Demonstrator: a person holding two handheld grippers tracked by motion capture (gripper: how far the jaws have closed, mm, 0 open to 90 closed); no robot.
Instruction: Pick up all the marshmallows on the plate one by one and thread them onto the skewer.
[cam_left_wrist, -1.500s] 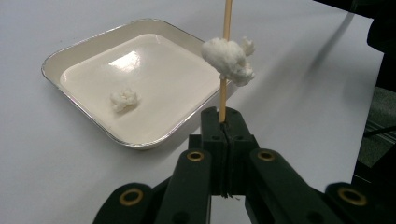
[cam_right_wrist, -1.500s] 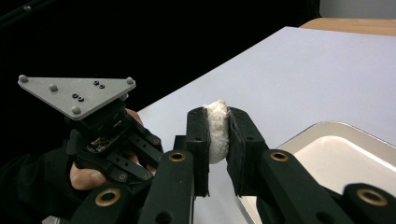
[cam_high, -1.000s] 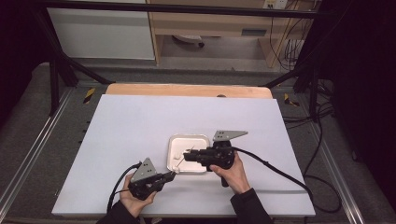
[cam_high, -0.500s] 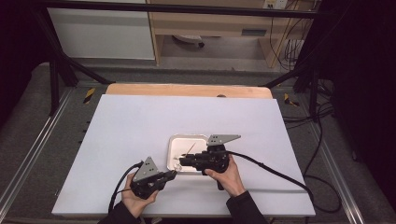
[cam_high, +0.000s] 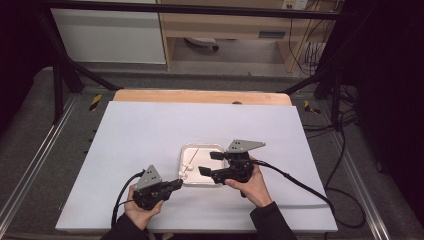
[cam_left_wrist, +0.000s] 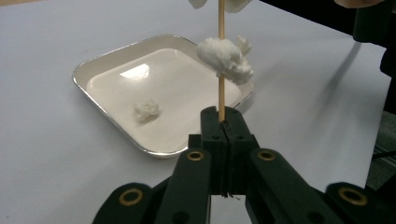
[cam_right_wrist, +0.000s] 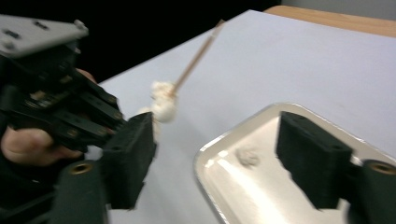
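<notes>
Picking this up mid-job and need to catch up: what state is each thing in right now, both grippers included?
Left gripper: shut on the skewer.
Skewer: upright in the left gripper view, white lumps threaded on it.
White lump: stuck on the skewer, above the tray's edge.
Loose lump: lying in the tray.
Tray: flat on the table.
Right gripper: open, jaws just been opening, nothing between them.

Glossy metal tray (cam_left_wrist: 109, 59), thin wooden skewer (cam_left_wrist: 221, 70), fluffy white cotton-like tufts (cam_left_wrist: 224, 58), matt table cover (cam_high: 150, 130).
</notes>
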